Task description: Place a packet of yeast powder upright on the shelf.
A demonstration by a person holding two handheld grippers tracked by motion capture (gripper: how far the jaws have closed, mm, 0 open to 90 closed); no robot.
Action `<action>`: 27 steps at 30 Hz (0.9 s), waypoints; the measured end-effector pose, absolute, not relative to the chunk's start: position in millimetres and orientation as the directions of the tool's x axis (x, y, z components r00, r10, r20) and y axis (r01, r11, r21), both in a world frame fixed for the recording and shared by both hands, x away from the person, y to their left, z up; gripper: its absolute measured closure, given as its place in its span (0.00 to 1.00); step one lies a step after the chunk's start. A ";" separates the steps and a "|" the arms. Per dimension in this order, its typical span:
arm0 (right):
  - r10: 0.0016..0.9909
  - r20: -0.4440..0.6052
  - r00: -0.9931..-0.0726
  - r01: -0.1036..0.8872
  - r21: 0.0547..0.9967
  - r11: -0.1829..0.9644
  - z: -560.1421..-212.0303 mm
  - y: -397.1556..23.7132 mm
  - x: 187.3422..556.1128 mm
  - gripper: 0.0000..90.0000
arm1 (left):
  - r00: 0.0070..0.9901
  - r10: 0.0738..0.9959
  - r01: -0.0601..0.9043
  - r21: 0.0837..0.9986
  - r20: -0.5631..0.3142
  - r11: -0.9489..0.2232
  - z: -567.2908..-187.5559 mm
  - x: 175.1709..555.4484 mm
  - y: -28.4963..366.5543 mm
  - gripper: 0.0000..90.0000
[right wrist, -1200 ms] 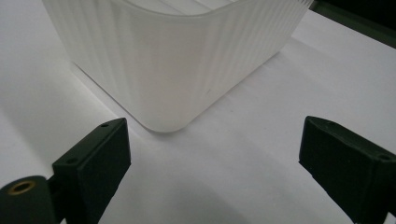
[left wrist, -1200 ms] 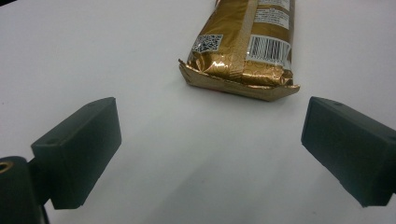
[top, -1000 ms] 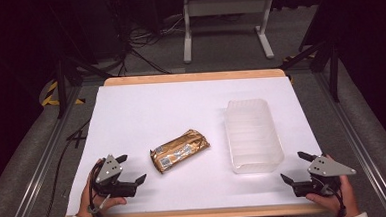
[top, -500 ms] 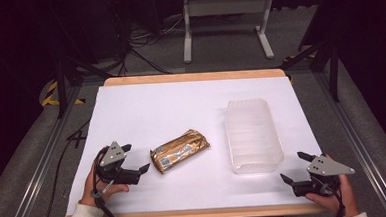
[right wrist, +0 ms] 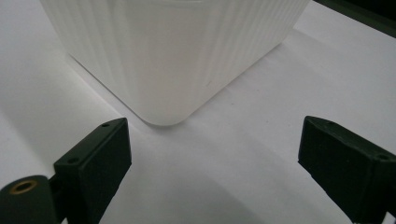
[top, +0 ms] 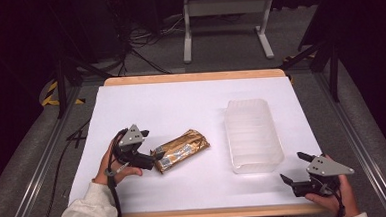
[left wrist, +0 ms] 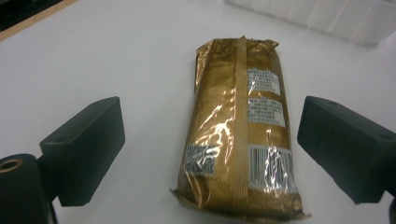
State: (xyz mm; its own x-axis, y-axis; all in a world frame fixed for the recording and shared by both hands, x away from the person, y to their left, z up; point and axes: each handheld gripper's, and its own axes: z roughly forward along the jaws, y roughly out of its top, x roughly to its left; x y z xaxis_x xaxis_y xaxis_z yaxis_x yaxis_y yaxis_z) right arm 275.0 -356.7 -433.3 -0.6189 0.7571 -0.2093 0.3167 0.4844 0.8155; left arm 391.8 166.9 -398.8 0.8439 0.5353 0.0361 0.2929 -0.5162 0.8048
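A gold foil packet [top: 181, 149] lies flat on the white table, label side up with barcodes showing [left wrist: 238, 135]. My left gripper [top: 155, 156] is open at the packet's near-left end, its jaws wide on either side of that end [left wrist: 210, 154] without touching it. A clear ribbed plastic container [top: 252, 133] stands to the right of the packet. My right gripper [top: 295, 169] rests open near the table's front right corner, facing a rounded corner of the container [right wrist: 173, 60], with nothing between its jaws.
The white table surface [top: 181, 104] has a wooden edge [top: 194, 77] at the back. Beyond it are a metal stand [top: 224, 17] and cables on a dark floor. Metal rails run along both sides of the table.
My left gripper has moved right and forward to the packet's end. The right gripper has stayed in place. The packet and container have not moved.
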 end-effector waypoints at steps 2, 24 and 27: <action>0.757 -0.207 -0.620 0.320 0.814 0.485 -433.8 -356.5 274.8 0.11 | 0.850 0.526 0.289 0.804 0.035 -0.520 -397.0 397.0 160.2 0.10; 0.751 -0.210 -0.626 0.330 0.801 0.499 -436.3 -358.9 273.8 0.11 | 0.902 0.432 0.325 0.692 -0.021 -0.644 -406.3 451.8 79.9 0.18; 0.750 -0.214 -0.626 0.329 0.799 0.503 -436.4 -358.4 273.1 0.11 | 0.891 0.452 0.357 0.667 -0.033 -0.654 -409.2 462.3 68.1 0.20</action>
